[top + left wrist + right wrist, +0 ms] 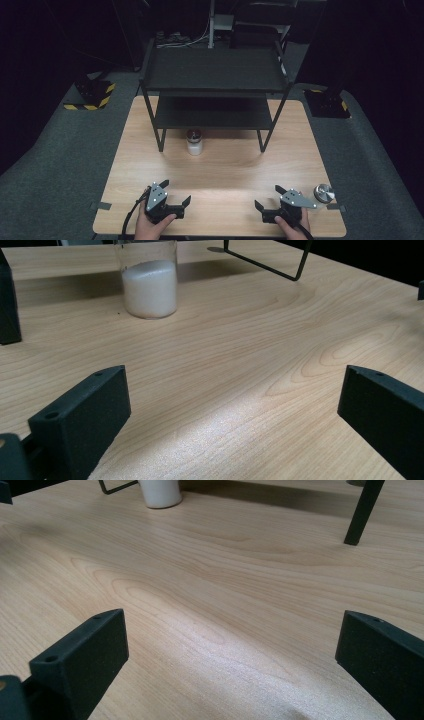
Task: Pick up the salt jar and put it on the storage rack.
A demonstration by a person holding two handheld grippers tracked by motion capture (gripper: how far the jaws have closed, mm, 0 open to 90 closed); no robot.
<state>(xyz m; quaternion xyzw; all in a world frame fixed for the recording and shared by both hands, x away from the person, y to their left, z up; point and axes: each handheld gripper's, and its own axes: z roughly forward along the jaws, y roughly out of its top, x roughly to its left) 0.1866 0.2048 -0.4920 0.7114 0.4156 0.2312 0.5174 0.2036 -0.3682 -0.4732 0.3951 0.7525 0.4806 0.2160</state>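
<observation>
Low in the high view, the left gripper [176,192] and the right gripper [267,197] rest on the light wooden table [225,170], jaws spread, gripping nothing. A shiny round metal lid [323,193] lies just right of the right gripper. Mid-frame, a clear glass jar of white powder [194,142] stands before the black two-tier metal shelf [215,70].

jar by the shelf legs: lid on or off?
Off. The jar stands upright with an open mouth, partly filled with white powder; a metal lid lies near the right claw.
</observation>
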